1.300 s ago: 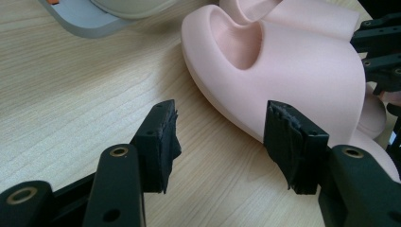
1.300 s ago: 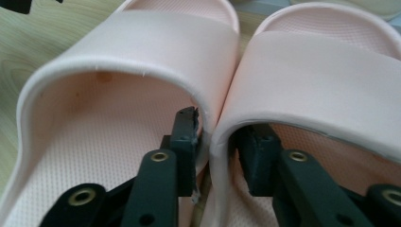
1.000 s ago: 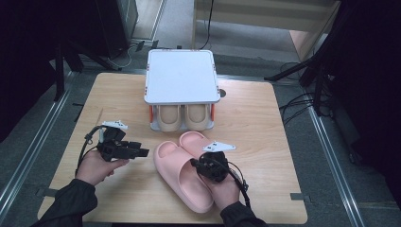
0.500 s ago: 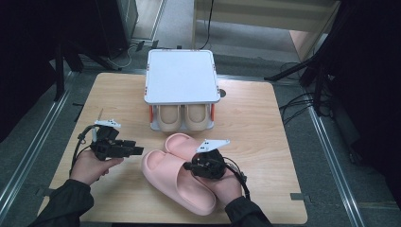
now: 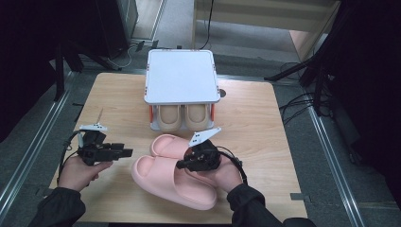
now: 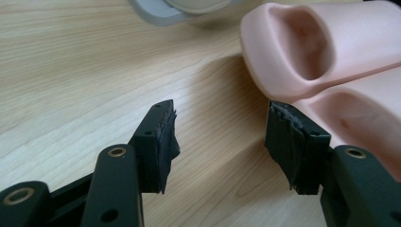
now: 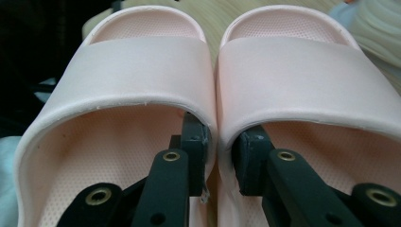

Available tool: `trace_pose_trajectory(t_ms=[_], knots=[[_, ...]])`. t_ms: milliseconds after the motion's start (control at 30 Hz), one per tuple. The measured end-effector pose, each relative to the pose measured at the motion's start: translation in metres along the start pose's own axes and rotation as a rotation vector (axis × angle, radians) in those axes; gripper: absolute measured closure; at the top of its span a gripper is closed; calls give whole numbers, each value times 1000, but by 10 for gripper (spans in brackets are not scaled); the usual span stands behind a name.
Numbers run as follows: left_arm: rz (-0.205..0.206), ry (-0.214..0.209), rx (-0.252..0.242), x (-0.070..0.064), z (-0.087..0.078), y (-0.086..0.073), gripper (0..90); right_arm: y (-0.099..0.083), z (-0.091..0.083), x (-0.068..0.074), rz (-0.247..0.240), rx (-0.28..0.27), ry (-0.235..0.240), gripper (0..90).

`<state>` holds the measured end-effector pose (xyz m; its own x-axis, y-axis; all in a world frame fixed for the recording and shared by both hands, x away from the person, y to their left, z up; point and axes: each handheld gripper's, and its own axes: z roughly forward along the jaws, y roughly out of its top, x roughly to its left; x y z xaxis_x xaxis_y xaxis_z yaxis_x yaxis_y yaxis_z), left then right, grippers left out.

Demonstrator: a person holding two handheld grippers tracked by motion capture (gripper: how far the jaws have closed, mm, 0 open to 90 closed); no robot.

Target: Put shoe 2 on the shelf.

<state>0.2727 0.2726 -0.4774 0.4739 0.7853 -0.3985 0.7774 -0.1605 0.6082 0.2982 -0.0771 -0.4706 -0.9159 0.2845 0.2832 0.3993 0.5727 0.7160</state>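
Lower centre of the high view, we count two pink slippers (image 5: 175, 177) side by side on the table (image 5: 255, 123). The right gripper (image 5: 185, 163) pinches their two adjoining inner walls together — one jaw inside each. The left gripper (image 5: 126, 152) gapes empty at lower left. Two beige slippers (image 5: 182, 117) sit under one white rack (image 5: 181, 75).

No readable text or labels.

Two pink slippers (image 5: 177, 177) lie side by side at lower centre of the counter (image 5: 255, 127). Two beige slippers (image 5: 182, 117) sit under one white rack (image 5: 180, 75) at upper centre. Two hand-held tools: the left tool (image 5: 124, 152) at lower left, the right tool (image 5: 182, 164) at centre.
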Motion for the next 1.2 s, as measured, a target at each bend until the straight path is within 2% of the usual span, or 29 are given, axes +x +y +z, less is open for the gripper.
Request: trace_pose_trajectory(t_ms=[300,433,567,733,1033,1200], knots=[[-26,22,-12,5,-8,-8,433,32,-11,-5,-61,-5,80,774],[-27,26,-17,6,-9,-8,433,46,-16,-7,-84,14,116,773],[-27,25,-12,5,-8,-8,433,59,-22,-8,-114,39,106,773],[-22,20,-8,5,-7,-8,432,75,-35,-9,-131,29,101,773],[-17,17,2,4,-5,-8,430,115,-64,-7,-107,-14,80,772],[-15,11,5,4,-3,-7,430,137,-76,-9,-101,-42,38,773]])
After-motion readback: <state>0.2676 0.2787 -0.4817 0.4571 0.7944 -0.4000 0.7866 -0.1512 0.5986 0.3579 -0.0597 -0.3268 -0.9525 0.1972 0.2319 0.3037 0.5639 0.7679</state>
